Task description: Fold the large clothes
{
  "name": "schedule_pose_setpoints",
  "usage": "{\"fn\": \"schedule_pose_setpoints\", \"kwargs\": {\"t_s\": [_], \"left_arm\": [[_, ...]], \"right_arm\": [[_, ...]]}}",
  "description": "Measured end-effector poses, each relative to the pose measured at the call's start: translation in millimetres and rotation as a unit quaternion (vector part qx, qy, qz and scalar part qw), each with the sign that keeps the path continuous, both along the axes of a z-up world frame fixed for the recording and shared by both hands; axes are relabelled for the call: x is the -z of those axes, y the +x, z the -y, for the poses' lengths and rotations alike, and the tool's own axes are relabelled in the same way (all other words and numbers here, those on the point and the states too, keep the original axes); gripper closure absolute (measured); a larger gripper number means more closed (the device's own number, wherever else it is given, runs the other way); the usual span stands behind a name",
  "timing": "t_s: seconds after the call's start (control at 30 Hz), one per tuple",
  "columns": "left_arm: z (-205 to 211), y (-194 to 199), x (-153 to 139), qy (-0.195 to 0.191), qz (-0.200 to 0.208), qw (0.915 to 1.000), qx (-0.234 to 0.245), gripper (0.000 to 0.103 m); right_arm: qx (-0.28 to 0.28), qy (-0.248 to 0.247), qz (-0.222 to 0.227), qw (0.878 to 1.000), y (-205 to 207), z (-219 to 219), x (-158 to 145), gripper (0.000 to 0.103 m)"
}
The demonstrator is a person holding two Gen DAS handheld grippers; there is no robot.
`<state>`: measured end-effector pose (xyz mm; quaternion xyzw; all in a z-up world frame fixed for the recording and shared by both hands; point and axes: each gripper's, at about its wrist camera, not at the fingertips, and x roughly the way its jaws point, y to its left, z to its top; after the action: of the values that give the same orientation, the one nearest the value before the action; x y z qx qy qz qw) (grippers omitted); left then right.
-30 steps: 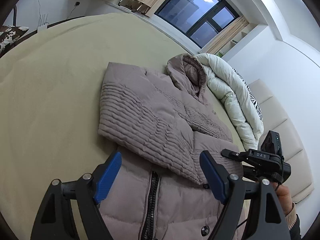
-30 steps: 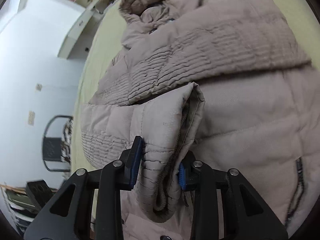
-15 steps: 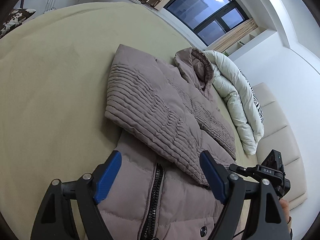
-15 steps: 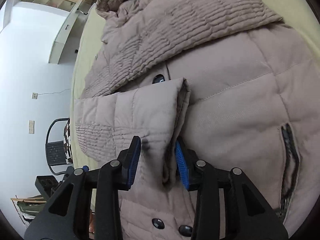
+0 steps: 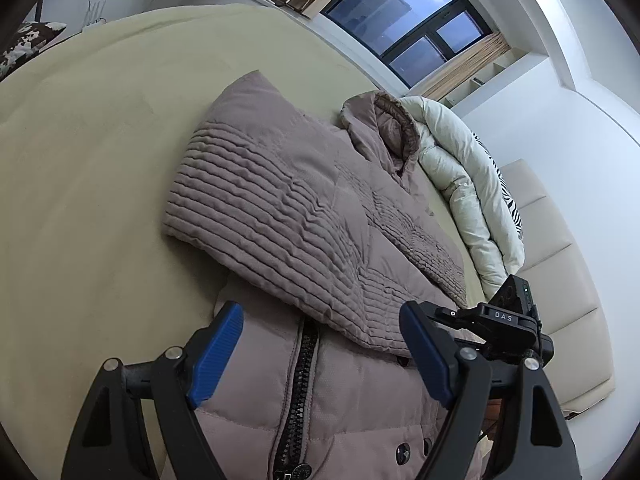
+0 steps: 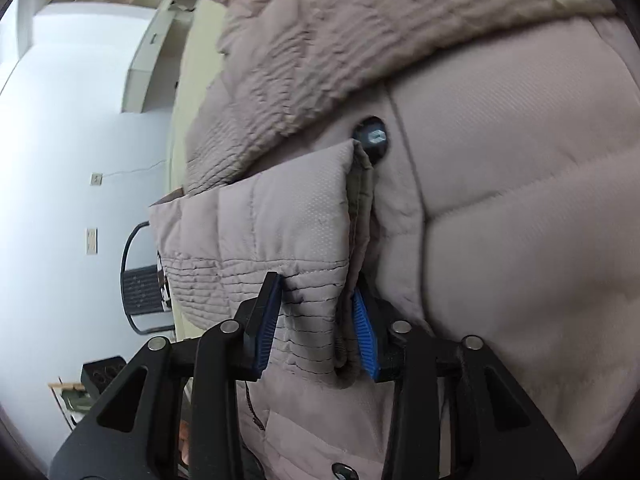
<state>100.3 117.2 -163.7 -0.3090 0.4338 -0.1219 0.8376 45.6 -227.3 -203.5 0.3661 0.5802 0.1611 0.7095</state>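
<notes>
Right claw [image 6: 316, 320] lowered, closing on one jacket [image 5: 320, 216] sleeve.

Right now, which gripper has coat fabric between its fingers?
The right gripper: its jaws are closing on a folded edge of the coat. The left gripper hangs open above the zipper, gripping nothing.

Round bed [image 5: 92, 152] in a pale yellow sheet; on it a taupe down jacket [image 5: 304, 216], and just beyond the jacket's hood a rolled cream duvet [image 5: 460, 184].
</notes>
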Motion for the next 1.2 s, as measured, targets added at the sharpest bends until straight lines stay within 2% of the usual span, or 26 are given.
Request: {"fn": "schedule_pose_setpoints", "kwargs": {"t_s": [0.1, 0.2, 0.3, 0.4, 0.47, 0.57, 0.63, 0.7, 0.83, 0.93, 1.0, 1.1, 1.17, 1.2], "left_arm": [[-1.6, 1.2, -1.7, 0.006, 0.005, 1.0, -0.004, 0.021], [-4.8, 7.9, -4.4, 0.012, 0.009, 0.9998, -0.011, 0.021], [-9.1, 20.0, -11.8, 0.019, 0.016, 0.9994, -0.025, 0.021], [-12.2, 37.4, -24.1, 0.032, 0.035, 0.998, -0.043, 0.021], [-14.1, 51.8, -32.9, 0.037, 0.049, 0.9966, -0.055, 0.021], [-15.1, 71.5, -39.9, 0.043, 0.061, 0.995, -0.067, 0.021], [-14.0, 85.2, -41.4, 0.05, 0.065, 0.9941, -0.071, 0.021], [-10.0, 100.0, -39.0, 0.06, 0.068, 0.9936, -0.068, 0.021], [4.5, 128.8, -27.2, 0.084, 0.061, 0.9932, -0.054, 0.021], [29.0, 155.7, -15.1, 0.11, 0.051, 0.9922, -0.028, 0.021], [42.1, 170.6, -4.8, 0.129, 0.042, 0.9907, -0.01, 0.027], [63.2, 197.6, 16.6, 0.177, 0.012, 0.9839, 0.017, 0.028], [71.9, 213.6, 35.6, 0.208, -0.02, 0.9773, 0.032, 0.026], [71.7, 214.4, 42.8, 0.213, -0.026, 0.9759, 0.038, 0.024]], "right_arm": [[-0.019, -0.021, 0.051, 0.998, 0.0, -8.3, -34.7, 0.087], [-0.042, -0.037, 0.11, 0.992, 10.3, -20.8, -87.1, 0.088], [-0.06, -0.051, 0.175, 0.981, 30.8, -38.4, -153.6, 0.089], [-0.055, -0.065, 0.245, 0.966, 60.3, -47.2, -225.7, 0.09], [-0.039, -0.089, 0.28, 0.955, 82.6, -34.8, -268.0, 0.09], [0.002, -0.109, 0.286, 0.952, 105.4, 6.2, -290.4, 0.09], [0.03, -0.118, 0.274, 0.954, 104.7, 41.9, -282.2, 0.09], [0.069, -0.12, 0.244, 0.96, 99.8, 85.6, -254.5, 0.09], [0.149, -0.131, 0.152, 0.968, 92.6, 166.6, -158.6, 0.09], [0.187, -0.135, 0.077, 0.97, 88.8, 203.5, -76.1, 0.09], [0.198, -0.096, 0.075, 0.973, 82.6, 210.9, -45.5, 0.089], [0.197, -0.09, 0.095, 0.972, 83.4, 212.5, -41.1, 0.086], [0.188, -0.114, 0.098, 0.971, 86.8, 210.9, -51.2, 0.084], [0.186, -0.136, 0.105, 0.967, 86.6, 211.6, -59.7, 0.077]]}}
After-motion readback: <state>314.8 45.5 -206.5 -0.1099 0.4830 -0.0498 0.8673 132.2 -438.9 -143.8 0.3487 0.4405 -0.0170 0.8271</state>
